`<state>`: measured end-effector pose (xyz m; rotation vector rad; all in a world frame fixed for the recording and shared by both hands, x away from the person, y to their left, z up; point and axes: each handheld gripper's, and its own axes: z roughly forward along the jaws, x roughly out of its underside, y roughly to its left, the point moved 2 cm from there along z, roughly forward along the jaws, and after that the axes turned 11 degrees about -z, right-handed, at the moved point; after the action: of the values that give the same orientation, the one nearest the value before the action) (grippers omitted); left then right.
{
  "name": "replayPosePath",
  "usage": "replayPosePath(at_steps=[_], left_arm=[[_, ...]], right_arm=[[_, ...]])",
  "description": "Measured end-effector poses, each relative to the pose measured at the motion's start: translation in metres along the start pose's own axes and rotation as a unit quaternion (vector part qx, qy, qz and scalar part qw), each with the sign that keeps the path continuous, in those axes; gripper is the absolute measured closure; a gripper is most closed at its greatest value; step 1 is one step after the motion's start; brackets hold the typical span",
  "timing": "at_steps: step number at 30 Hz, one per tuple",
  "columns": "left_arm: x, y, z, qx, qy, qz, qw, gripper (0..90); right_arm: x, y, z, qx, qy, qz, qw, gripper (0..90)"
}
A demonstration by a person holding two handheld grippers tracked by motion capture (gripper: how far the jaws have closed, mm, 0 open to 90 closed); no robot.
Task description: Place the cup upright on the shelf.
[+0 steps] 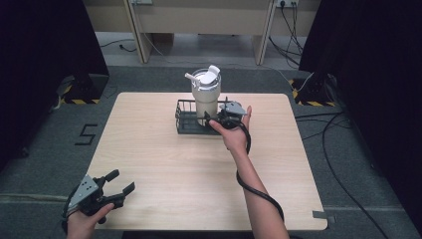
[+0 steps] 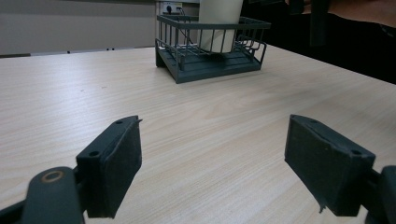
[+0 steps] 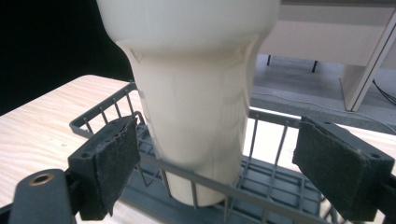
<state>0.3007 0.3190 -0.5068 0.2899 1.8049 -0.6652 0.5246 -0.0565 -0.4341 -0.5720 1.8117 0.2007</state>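
Cream tumbler (image 1: 206, 94) stands upright in the dark wire basket (image 1: 185, 119) at the table's (image 1: 149, 149) far side. Right gripper (image 1: 225, 118), jaws apart, flanks its lower body, apparently to grasp it; left gripper (image 1: 119, 186) rests spread, well apart.

1. I read one sign: a black mark shaped like the digit "5" (image 1: 86, 134), possibly an "S", on the grey floor (image 1: 45, 149) in the high view. It lies at about nine o'clock from the table (image 1: 149, 164), just off its left edge.
2. The tumbler (image 3: 187, 93) shows a plain cream wall in the right gripper view, and I make out no lettering or logo on it.
3. The wire basket (image 2: 210, 60) carries no label I can read in the left gripper view.
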Motion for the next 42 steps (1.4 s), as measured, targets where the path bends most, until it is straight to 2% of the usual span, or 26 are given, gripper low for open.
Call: replayPosePath(at_steps=[13,28,40,41,42], left_arm=[[0.0,-0.001,0.0,-0.001,0.001,0.002,1.0,18.0],[0.001,-0.001,0.0,-0.002,0.002,0.003,1.0,18.0],[0.001,-0.002,0.001,-0.003,0.003,0.006,1.0,18.0],[0.001,-0.002,0.002,-0.004,0.003,0.006,1.0,18.0],[0.002,-0.002,0.002,-0.004,0.003,0.006,1.0,18.0]], right_arm=[[0.019,-0.012,-0.033,0.007,0.006,-0.004,0.9999,14.8],[0.042,-0.015,-0.06,0.012,0.01,-0.003,0.9999,14.9],[0.071,-0.023,-0.108,0.033,-0.005,-0.001,0.9994,15.5],[0.071,-0.023,-0.108,0.033,-0.005,-0.001,0.9994,15.5],[0.075,-0.024,-0.114,0.036,-0.009,-0.009,0.9993,15.5]])
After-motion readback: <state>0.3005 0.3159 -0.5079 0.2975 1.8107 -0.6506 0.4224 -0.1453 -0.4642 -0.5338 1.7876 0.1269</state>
